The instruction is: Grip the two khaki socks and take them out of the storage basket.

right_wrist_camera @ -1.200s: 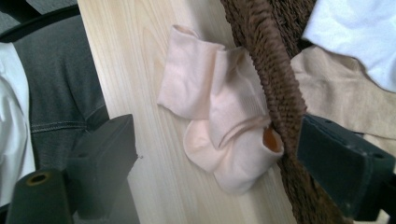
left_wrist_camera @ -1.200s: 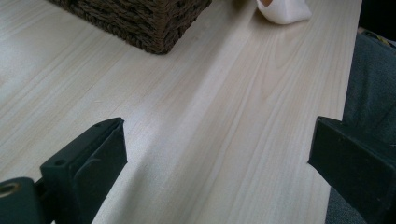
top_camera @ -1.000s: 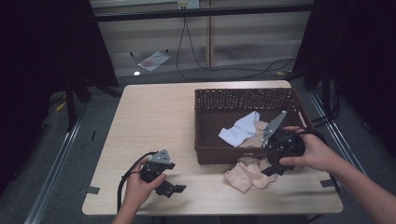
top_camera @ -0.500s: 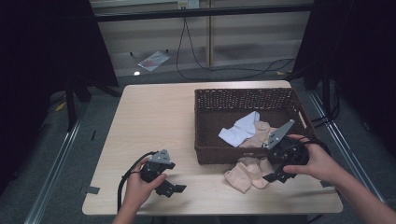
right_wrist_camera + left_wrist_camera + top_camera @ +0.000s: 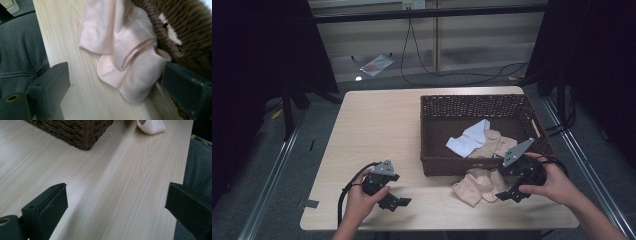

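Observation:
A peach sock (image 5: 476, 186) lies crumpled on the table (image 5: 377, 130), just in front of the brown wicker basket (image 5: 432, 165). My right gripper (image 5: 506, 185) sits low beside the sock's right end. In the right gripper view the jaws stand wide open with the peach sock (image 5: 125, 57) between them and the basket (image 5: 197, 30) wall at the right. My left gripper (image 5: 396, 201) rests near the front left of the table. Its jaws are open over bare wood (image 5: 116, 195), with the basket's corner (image 5: 75, 132) and the sock (image 5: 151, 126) far ahead.
Inside the basket lie a white cloth (image 5: 469, 137) and another peach piece (image 5: 494, 145). The table's front edge is close under both hands, and the person's jeans (image 5: 20, 50) show past it. Cables and a paper scrap (image 5: 376, 63) lie on the floor behind.
My right gripper has moved from the basket's front rim down and toward the table's front edge, settling beside the peach sock. The left gripper has stayed put.

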Demonstrator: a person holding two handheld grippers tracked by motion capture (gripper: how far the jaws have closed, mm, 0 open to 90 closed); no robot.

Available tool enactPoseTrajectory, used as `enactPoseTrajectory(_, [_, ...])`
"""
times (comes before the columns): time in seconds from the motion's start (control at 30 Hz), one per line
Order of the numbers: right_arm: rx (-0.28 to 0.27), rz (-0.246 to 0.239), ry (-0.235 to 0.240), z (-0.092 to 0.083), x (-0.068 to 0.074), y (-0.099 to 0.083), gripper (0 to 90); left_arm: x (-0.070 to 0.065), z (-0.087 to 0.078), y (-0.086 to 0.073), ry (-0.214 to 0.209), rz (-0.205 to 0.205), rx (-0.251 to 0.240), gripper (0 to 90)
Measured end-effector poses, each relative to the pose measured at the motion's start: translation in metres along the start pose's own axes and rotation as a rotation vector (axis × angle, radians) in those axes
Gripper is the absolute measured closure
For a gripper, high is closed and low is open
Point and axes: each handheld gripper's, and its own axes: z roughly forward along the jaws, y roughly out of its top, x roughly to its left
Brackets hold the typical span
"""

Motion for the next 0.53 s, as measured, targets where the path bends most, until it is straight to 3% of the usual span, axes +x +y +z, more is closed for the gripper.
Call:
enactPoseTrajectory(0.1, [-0.002, -0.005, -0.003, 0.003, 0.001, -0.003, 7.6, 0.000, 0.000, 0.000, -0.001, -0.002, 0.001, 3.8])
enactPoseTrajectory(0.17, [-0.046, -0.019, -0.015, 0.006, 0.002, -0.009, 7.3, -0.001, 0.000, 0.000, -0.002, -0.001, 0.002, 3.8])
enactPoseTrajectory(0.27, [-0.066, -0.001, -0.005, 0.008, 0.003, -0.013, 7.5, 0.000, 0.000, 0.001, -0.001, 0.002, 0.002, 3.8])
enactPoseTrajectory(0.37, [-0.026, 0.008, -0.004, 0.010, 0.004, -0.014, 7.3, 0.000, 0.000, 0.001, -0.001, 0.001, 0.005, 3.8])
enactPoseTrajectory(0.53, [-0.025, 0.023, -0.001, 0.015, 0.004, -0.016, 7.3, 0.000, 0.000, 0.001, 0.001, 0.005, 0.007, 3.8])
